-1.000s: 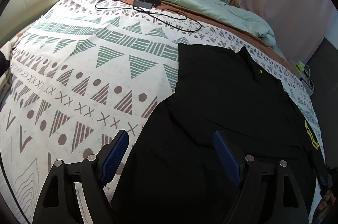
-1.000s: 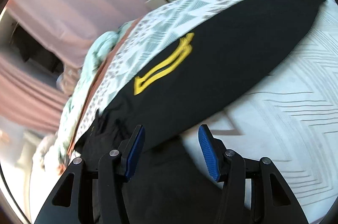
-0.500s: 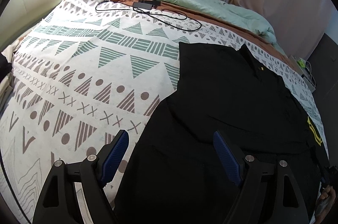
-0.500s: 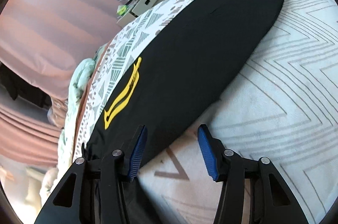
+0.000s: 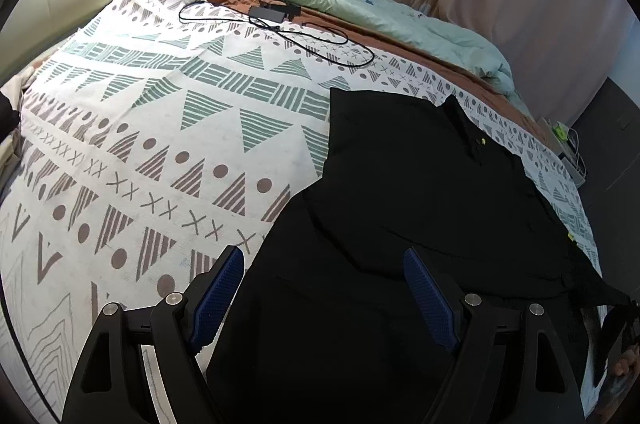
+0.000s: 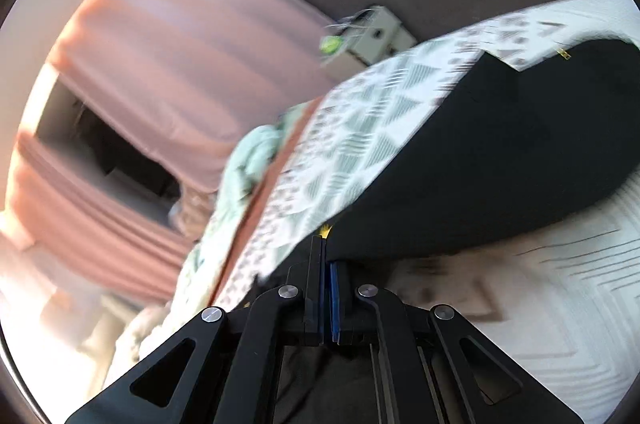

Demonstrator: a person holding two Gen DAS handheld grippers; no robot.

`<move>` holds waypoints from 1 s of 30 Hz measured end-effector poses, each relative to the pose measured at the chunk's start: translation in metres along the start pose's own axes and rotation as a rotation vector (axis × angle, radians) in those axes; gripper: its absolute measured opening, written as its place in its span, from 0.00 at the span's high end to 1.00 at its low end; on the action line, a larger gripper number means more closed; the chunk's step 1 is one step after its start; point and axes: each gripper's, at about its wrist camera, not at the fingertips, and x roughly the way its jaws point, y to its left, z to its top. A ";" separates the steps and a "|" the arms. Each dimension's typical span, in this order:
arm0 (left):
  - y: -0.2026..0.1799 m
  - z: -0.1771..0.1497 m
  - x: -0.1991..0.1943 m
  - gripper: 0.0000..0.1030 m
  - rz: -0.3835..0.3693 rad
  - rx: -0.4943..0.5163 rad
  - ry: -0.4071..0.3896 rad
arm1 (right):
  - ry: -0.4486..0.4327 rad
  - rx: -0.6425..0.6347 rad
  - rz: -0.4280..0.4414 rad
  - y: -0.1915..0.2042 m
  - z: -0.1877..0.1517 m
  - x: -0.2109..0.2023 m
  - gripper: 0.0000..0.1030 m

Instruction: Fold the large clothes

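The shirt (image 5: 420,208) lies spread on the bed (image 5: 160,144), well short of the cable (image 5: 280,28) near the pillows. The right gripper (image 6: 325,264) is pressed together on the shirt's edge — probably to lift that side over for a fold — while the left gripper (image 5: 324,288) hovers spread above the hem. The right view is blurred, and the pinched spot is hard to make out — black cloth against black fingers.

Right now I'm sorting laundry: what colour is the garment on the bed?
Black garment, with a small yellow detail; clearest in the left wrist view.
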 end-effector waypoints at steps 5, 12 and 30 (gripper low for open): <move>0.013 0.002 -0.009 0.20 -0.021 -0.041 -0.010 | 0.050 -0.052 0.089 0.037 -0.024 0.013 0.97; 0.031 0.005 -0.012 0.20 -0.034 -0.077 -0.011 | 0.161 -0.098 0.117 0.059 -0.062 0.049 0.97; 0.033 0.010 -0.035 0.20 -0.102 -0.131 -0.040 | 0.382 -0.040 -0.060 0.041 -0.103 0.067 0.37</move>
